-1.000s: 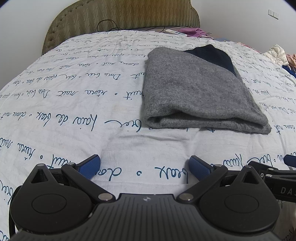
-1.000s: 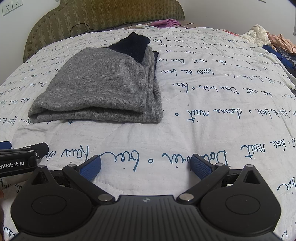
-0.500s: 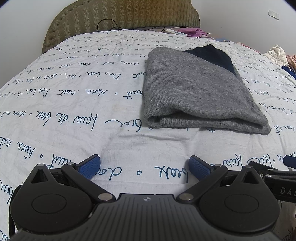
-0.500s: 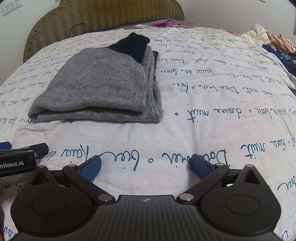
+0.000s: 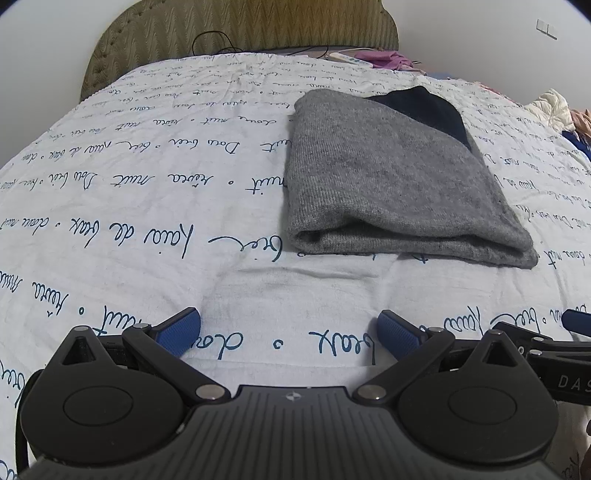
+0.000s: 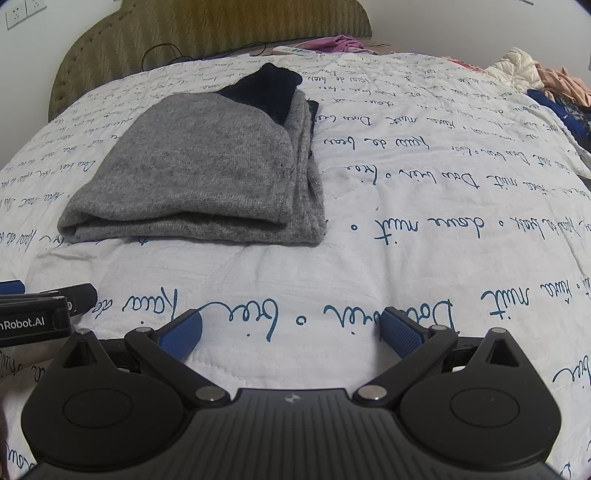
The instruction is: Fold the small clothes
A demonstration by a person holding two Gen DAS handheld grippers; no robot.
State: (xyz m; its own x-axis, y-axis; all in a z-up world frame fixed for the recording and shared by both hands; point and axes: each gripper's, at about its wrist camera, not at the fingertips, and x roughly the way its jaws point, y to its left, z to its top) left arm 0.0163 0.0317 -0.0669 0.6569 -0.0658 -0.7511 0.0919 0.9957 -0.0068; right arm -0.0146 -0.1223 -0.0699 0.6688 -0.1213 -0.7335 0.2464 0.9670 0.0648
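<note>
A grey knitted garment [image 5: 388,184] with a dark navy part [image 5: 428,110] at its far end lies folded flat on the bed; it also shows in the right wrist view [image 6: 207,173]. My left gripper [image 5: 290,332] is open and empty, low over the bedspread in front of the garment's near left corner. My right gripper [image 6: 291,328] is open and empty, in front of and to the right of the garment. Each gripper's side shows at the edge of the other's view.
The white bedspread [image 5: 129,221] with blue script covers the bed. An olive padded headboard [image 5: 240,26] stands at the back. A pile of loose clothes [image 6: 546,81] lies at the far right, and a purple cloth [image 6: 340,42] by the headboard.
</note>
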